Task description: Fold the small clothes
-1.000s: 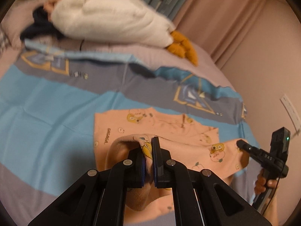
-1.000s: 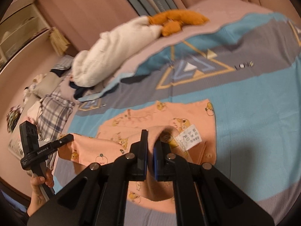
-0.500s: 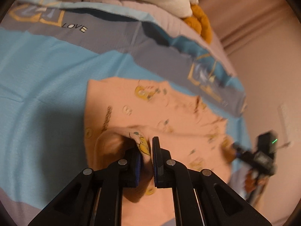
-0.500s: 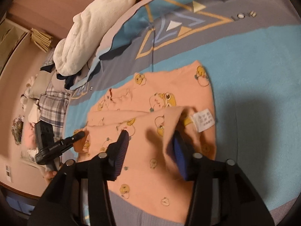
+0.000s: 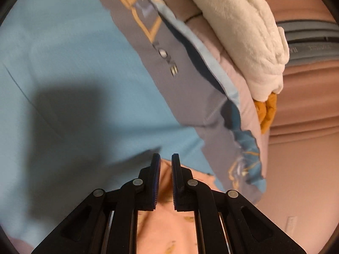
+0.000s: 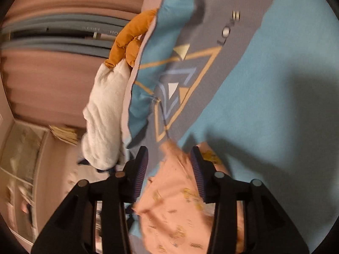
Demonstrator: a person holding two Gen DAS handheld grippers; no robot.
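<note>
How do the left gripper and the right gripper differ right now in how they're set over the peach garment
The left gripper has its jaws set close, with only a narrow slot between them, while the right gripper has its jaws spread wide. The left gripper reaches past the edge of the peach garment toward blue bedding; the right gripper straddles a raised fold of it. Neither visibly pinches fabric. Both are black with ribbed blue pads.
</note>
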